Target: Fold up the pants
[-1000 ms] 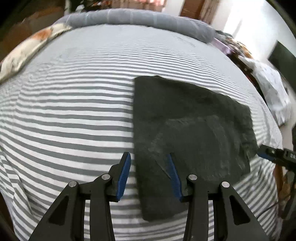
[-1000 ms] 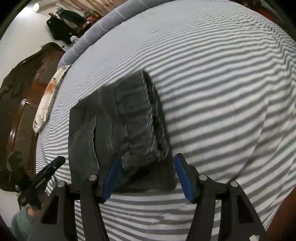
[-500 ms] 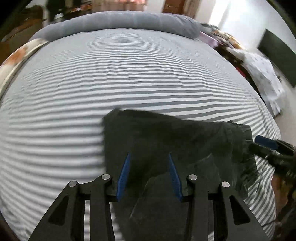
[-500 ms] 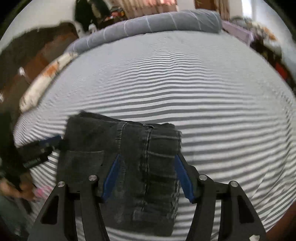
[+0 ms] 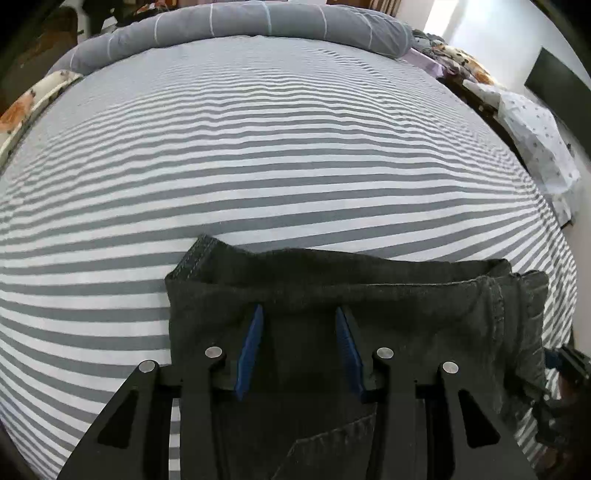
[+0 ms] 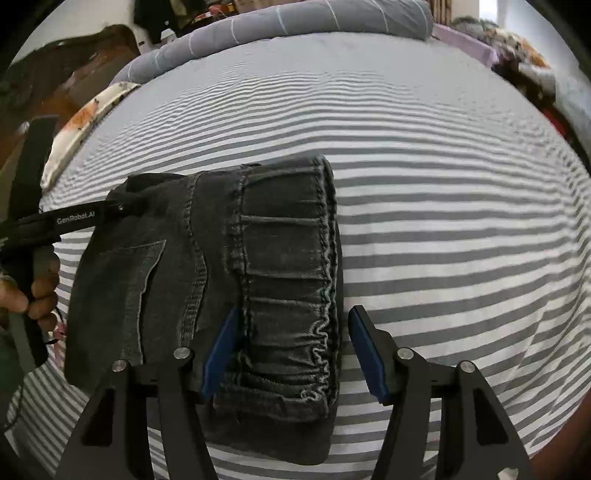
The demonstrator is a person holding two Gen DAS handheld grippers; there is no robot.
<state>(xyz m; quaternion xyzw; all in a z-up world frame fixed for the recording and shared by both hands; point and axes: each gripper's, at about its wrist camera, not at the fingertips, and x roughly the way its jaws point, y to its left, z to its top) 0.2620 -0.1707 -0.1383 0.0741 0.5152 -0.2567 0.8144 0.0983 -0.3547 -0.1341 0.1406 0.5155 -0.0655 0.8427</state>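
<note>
Folded dark grey denim pants (image 6: 207, 288) lie on the striped bedsheet (image 5: 258, 147); left gripper (image 5: 299, 314) hovers half-open, empty; right gripper (image 6: 291, 314) jaws opening over the waistband.

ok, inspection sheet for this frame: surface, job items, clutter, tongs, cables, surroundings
Surface: grey-and-white striped bedsheet, mostly flat.
Job's things: dark denim pants folded into a compact stack, elastic waistband on top at its right.
Clutter: nothing seen on the sheet.
Tongs: left tongs over the stack, pads apart, no pinch visible; right tongs straddle the waistband, jaws opening.
Cables: thin dark cable at the sheet's left edge.
Surroundings: rolled grey blanket, floral pillow, wooden headboard.
</note>
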